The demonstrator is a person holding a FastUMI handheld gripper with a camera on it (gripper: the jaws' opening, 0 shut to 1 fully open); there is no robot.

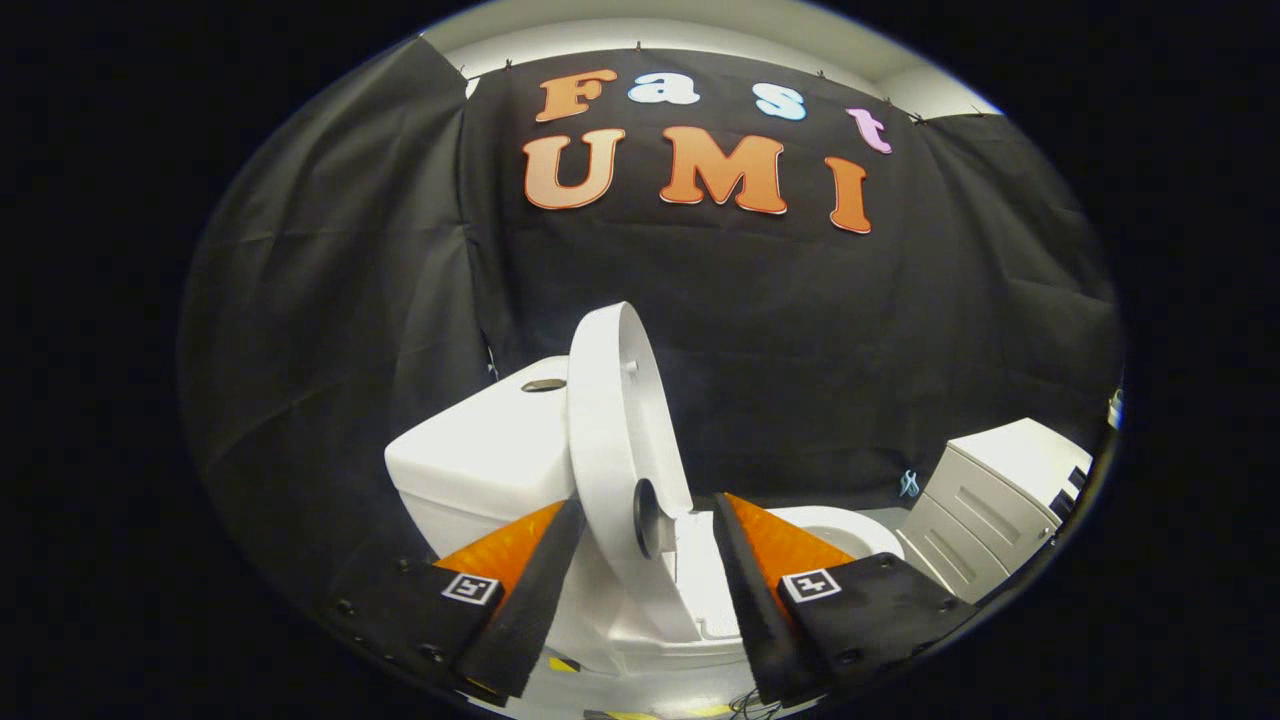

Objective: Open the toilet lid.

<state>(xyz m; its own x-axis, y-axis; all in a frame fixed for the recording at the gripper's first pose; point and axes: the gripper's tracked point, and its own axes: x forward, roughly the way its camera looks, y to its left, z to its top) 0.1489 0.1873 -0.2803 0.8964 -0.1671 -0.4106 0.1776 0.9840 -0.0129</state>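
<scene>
A white toilet stands against the black cloth wall, seen from its side. Its lid (608, 400) is raised nearly upright and leans toward the tank (480, 460), with its inner face turned to the bowl. The seat and bowl rim (835, 522) lie flat beyond my right finger. My gripper (648, 503) is open, and the lower part of the lid near the hinge sits between the fingers. The left finger (540, 570) lies against the lid's outer side. The right finger (745, 570) stands a little apart from the inner side.
A round flush button (543, 385) sits on top of the tank. A white cabinet (1000, 490) with drawers stands to the right of the bowl, close to the wall. Yellow-black tape marks (562, 663) show on the floor below the toilet.
</scene>
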